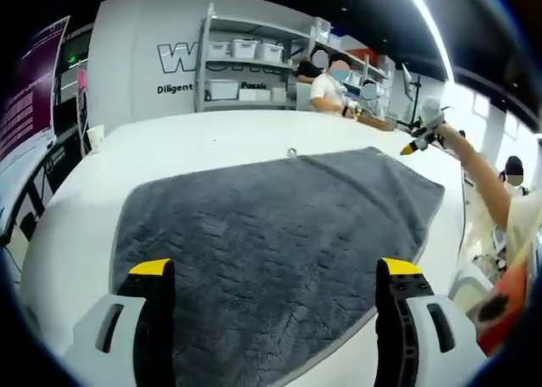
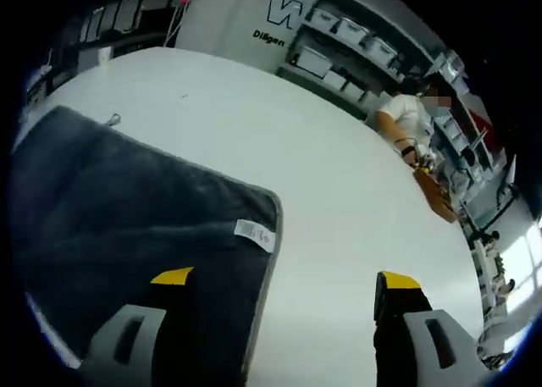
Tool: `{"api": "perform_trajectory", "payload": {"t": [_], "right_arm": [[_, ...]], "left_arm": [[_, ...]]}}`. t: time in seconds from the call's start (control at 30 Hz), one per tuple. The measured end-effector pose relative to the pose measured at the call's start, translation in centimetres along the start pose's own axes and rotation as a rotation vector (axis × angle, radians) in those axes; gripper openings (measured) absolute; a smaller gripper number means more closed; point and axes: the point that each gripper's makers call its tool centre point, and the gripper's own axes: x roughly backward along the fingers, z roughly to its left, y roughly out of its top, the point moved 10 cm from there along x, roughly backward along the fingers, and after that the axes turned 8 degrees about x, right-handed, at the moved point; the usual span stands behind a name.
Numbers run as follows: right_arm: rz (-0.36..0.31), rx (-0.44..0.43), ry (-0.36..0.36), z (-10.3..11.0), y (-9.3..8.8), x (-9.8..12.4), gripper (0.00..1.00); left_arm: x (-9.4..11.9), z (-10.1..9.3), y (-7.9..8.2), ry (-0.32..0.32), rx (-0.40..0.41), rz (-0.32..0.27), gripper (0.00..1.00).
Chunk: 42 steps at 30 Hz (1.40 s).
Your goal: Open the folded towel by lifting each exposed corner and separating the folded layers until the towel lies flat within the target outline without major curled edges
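Where shelves [image 1: 246, 61] stand, white table [image 2: 339, 192].

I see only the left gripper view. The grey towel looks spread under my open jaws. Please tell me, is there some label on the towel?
Observer: Yes. In the right gripper view a small white label lies on the grey towel, near its rounded corner.
Operator: Where is the right gripper compared to this corner?
Observer: The right gripper hangs open above that corner; one jaw is over the towel, the other over bare white table.
Operator: Is the edge there curled?
Observer: The towel's edge by the label looks flat against the table, with no visible curl.
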Motion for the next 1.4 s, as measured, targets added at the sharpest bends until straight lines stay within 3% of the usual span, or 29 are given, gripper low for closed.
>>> {"api": "perform_trajectory", "payload": {"t": [0.23, 0.3, 0.5, 0.7, 0.87, 1.0, 1.2, 1.3, 1.4], "right_arm": [[-0.077, -0.025, 0.107, 2.9, -1.9, 2.9, 0.95], [-0.118, -0.049, 0.172, 3.9, -2.3, 3.2, 0.98], [-0.165, -0.039, 0.247, 5.6, -3.5, 4.1, 0.99], [-0.21, -0.022, 0.274, 7.2, -4.4, 5.4, 0.99], [-0.257, 0.0, 0.345, 8.8, -4.8, 6.4, 0.99], [-0.281, 0.005, 0.367, 9.4, -5.2, 7.2, 0.99], [-0.315, 0.004, 0.391, 10.3, -5.3, 8.4, 0.99], [-0.339, 0.015, 0.397, 10.8, -5.1, 9.2, 0.99], [-0.353, 0.033, 0.403, 11.2, -4.9, 9.9, 0.99]], "left_arm": [[0.1, 0.2, 0.4, 0.015, 0.0, -0.003, 0.96], [0.1, 0.2, 0.5, 0.019, -0.002, -0.002, 0.96], [-0.1, 0.4, 1.3, 0.026, -0.024, -0.004, 0.96], [-0.8, 1.3, 2.7, 0.038, -0.041, -0.009, 0.96], [-1.3, 2.0, 4.3, 0.068, -0.061, -0.019, 0.97], [-2.4, 2.8, 5.9, 0.043, -0.066, -0.044, 0.97], [-4.1, 4.0, 7.4, 0.04, -0.13, -0.026, 0.98], [-5.1, 4.9, 8.1, 0.024, -0.109, -0.047, 0.98], [-6.4, 6.2, 8.3, 0.011, -0.08, -0.032, 0.98]]}}
